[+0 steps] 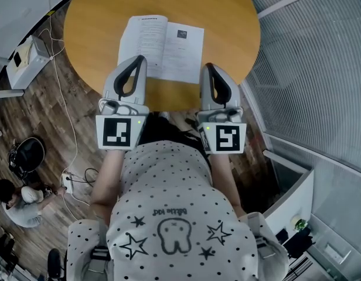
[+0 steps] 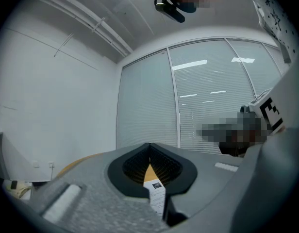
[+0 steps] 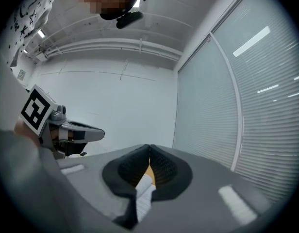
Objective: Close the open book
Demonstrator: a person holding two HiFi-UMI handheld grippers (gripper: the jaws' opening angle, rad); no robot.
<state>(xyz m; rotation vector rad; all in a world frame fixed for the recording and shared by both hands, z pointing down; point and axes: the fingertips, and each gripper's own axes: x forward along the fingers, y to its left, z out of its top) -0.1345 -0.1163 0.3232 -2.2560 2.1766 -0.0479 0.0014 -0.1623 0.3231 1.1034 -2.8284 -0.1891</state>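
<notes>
- Head view has the open book lying flat on the round wooden table, at 12 o'clock from the person, with both white pages facing up.
- Print fills the pages, but it is too small to read. The right page carries one small dark square near its top.
- On the left gripper the jaws are together, tip against tip, with nothing clamped between them. It stands at 7 o'clock of the book and its tip overlaps the lower edge of the left page. Whether it touches the paper, I cannot tell.
- On the right gripper the jaws are also together, and they too hold nothing. It stands at 5 o'clock of the book, just beside the lower corner of the right page.
- Left gripper view: below the closed tips, a strip of white page with the dark square shows, and the table's wood is behind it.
- Right gripper view: the same gap shows white pages and a little wood.
- Each gripper bears a marker cube with a black-and-white square pattern and no letters.
- The person's dotted shirt has words seen upside down that seem to read "Blue kid". They stand by a drawn tooth and stars.
</notes>
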